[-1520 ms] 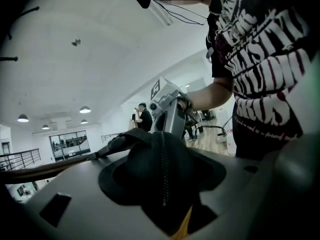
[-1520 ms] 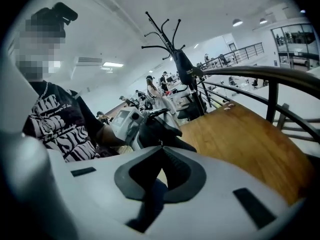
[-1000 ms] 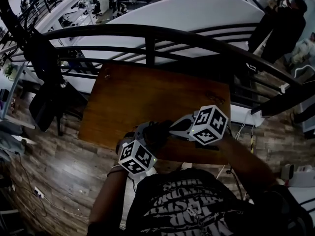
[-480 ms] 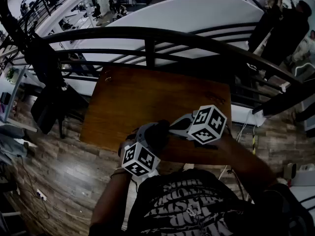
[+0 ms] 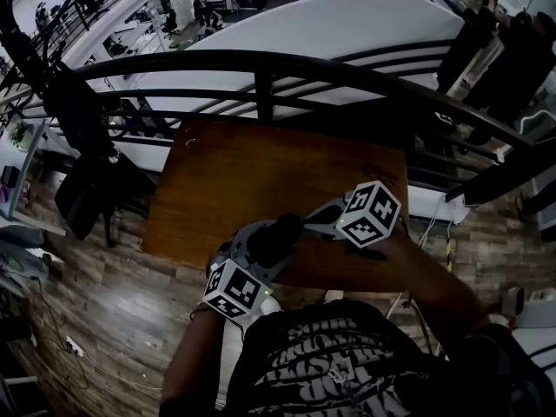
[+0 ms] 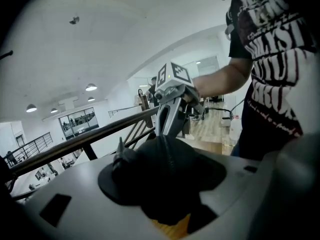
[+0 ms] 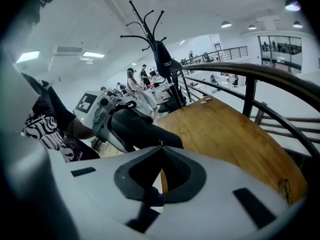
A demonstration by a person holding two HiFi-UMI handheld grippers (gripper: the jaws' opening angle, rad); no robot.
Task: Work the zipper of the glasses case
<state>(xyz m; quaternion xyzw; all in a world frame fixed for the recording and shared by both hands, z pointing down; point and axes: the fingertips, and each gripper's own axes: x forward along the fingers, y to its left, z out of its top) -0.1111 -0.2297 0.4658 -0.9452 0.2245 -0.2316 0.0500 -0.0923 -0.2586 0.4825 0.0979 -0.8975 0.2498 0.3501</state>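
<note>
A black glasses case (image 5: 278, 234) is lifted just above the wooden table's near edge. My left gripper (image 5: 263, 248) is shut on it; in the left gripper view the case (image 6: 172, 176) fills the space between the jaws, its zipper seam running up the middle. My right gripper (image 5: 306, 225) reaches in from the right, shut, its tips at the case's end. In the right gripper view the jaws (image 7: 160, 146) meet on a small metal zipper pull (image 7: 160, 142) right against the case (image 7: 142, 130). The left gripper's (image 7: 97, 110) body shows behind.
The wooden table (image 5: 261, 176) stretches away from me. A black metal railing (image 5: 261, 63) curves behind it, with a drop to a lower floor. A coat rack (image 7: 161, 51) with a dark bag stands off the table's left corner. People stand at the far right.
My left gripper has dropped and turned, so its marker cube sits lower left and the case tilts up toward the right gripper. The right gripper has barely shifted.
</note>
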